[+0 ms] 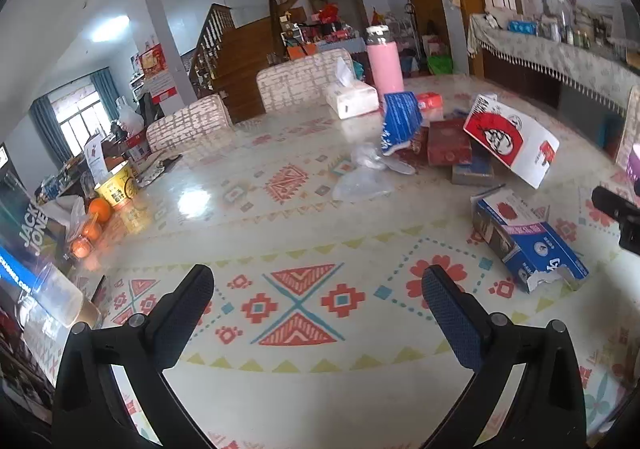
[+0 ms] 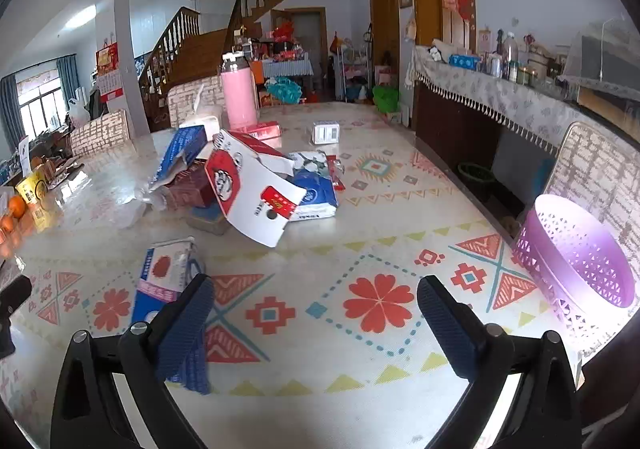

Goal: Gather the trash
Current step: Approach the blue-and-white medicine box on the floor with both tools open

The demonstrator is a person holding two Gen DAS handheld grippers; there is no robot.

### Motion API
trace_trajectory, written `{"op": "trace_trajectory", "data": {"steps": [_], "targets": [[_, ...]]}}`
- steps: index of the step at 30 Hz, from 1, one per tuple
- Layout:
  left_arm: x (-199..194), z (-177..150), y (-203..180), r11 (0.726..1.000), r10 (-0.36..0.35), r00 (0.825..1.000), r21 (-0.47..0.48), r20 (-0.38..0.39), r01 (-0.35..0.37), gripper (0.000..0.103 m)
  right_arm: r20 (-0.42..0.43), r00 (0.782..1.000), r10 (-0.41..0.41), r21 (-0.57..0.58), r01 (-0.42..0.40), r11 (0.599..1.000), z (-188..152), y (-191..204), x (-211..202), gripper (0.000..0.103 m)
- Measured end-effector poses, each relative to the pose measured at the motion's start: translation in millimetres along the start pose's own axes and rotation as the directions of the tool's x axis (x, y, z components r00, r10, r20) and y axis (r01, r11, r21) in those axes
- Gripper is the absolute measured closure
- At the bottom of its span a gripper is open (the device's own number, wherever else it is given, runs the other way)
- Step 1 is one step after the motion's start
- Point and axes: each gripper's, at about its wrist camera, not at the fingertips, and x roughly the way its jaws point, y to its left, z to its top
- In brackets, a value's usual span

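— While both tools hover over the patterned table (image 2: pixel 320 237), what are they doing?

— The left gripper (image 1: pixel 318 283) is spread wide with nothing between its fingers. The right gripper (image 2: pixel 316 291) is likewise released and empty.

— Where is the trash?

— A torn blue carton (image 1: pixel 528 245) lies on its side just ahead of the right gripper's left finger (image 2: pixel 188 325). Farther back, a red and white box (image 2: pixel 252 193) leans tilted on a pile of dark red boxes (image 1: pixel 448 143) and a blue wrapper (image 1: pixel 400 121). Crumpled clear plastic (image 1: pixel 362 181) lies beside that pile.

— And the bin?

— A purple basket (image 2: pixel 580 261) stands at the table's right edge, well apart from the pile. A pink bottle (image 2: pixel 239 93) stands upright behind everything.
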Motion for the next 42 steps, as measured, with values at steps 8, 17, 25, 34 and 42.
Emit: {"op": "trace_trajectory", "data": {"steps": [8,17,25,34,42], "targets": [[11,9,-26,0.999,-0.034,0.999,0.019,-0.037,0.034,0.000,0.014,1.000,0.006,0.005,-0.006,1.000,3,-20,3,0.003],[10,17,-47,0.998,-0.055,0.997,-0.004,-0.059,0.055,0.000,0.032,0.998,0.047,0.096,-0.050,0.994,2,-49,-1,0.004],[-1,19,-65,0.997,-0.081,0.994,-0.024,-0.069,0.079,0.000,0.045,0.998,0.041,0.111,-0.046,0.993,-3,-69,-14,0.004],[-11,21,-88,0.992,-0.122,0.989,-0.030,-0.081,0.120,0.000,0.048,0.998,0.026,0.133,-0.032,0.991,-15,-93,-31,0.004],[-1,26,-103,0.985,-0.172,0.977,-0.048,-0.124,0.167,0.000,0.060,0.998,0.024,0.134,-0.032,0.991,-19,-107,-44,0.004]]}}
